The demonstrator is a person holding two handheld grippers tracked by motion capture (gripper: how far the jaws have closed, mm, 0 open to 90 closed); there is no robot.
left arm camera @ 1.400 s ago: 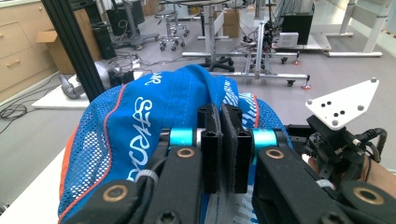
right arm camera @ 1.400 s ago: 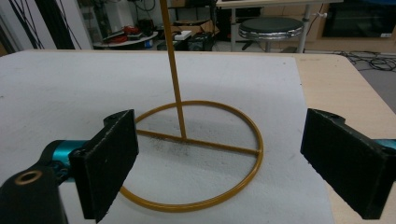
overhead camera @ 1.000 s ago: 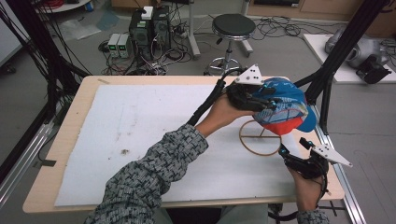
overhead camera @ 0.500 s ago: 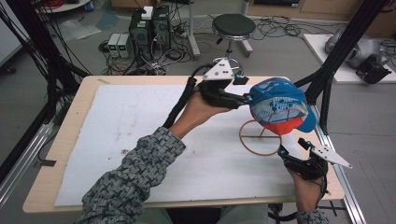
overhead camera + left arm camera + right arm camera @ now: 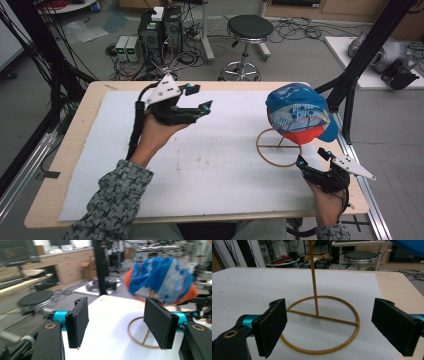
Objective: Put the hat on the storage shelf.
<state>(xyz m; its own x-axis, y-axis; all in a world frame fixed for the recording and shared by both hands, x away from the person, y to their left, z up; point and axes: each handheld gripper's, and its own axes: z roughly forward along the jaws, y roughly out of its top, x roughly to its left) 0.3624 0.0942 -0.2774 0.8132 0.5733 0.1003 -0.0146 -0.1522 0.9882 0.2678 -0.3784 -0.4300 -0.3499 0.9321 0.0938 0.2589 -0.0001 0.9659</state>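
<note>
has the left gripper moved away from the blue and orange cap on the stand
Yes. The left gripper has pulled back leftward across the white mat, away from the blue and orange cap on its yellow wire stand.

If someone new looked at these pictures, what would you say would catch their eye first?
Most likely the blue and orange cap, perched on a yellow wire stand at the right side of the white-covered table. Next, the left gripper, raised above the table's far left part with its jaws open, pointing toward the cap. The right gripper sits low near the stand's ring base, also open.
</note>
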